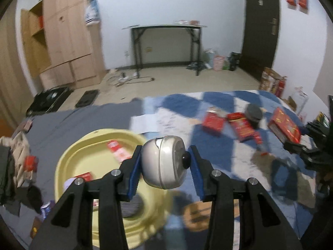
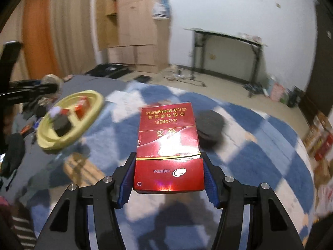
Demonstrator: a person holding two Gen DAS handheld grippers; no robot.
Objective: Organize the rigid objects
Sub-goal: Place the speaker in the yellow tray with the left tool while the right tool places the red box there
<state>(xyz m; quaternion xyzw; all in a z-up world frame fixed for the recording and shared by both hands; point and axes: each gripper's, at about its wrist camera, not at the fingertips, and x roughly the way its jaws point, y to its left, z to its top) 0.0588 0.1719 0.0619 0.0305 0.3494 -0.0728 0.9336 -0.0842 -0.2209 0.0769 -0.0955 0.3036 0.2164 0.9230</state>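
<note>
**Both grippers loaded above the bed**

The bed [image 1: 116,116] carried everything, its blue-and-white blanket [image 2: 260,156] covering the right part and grey sheet the left. A yellow basin [image 1: 68,156] sat near the bed's left side; it held several red boxes, a dark block and a pale lilac object. In the right wrist view the same basin [image 2: 91,104] appeared toward the left edge of the bed.

The right gripper [image 2: 168,175] had its fingers clamped on a red cigarette box [image 2: 168,145], held off the blanket with its long side pointing away from the camera and gold lettering on top. Just beyond the box, a dark round object [image 2: 212,129] lay on the blanket.

The left gripper [image 1: 165,162] had its fingers closed on a silver alarm clock [image 1: 164,162], pinched between the blue pads with a small black knob facing the right pad. It was held above the basin's right rim.

Toward the bed's right edge, three more red boxes [image 1: 214,123] lay close together on the blanket, beside the dark round object [image 1: 254,113].
</note>
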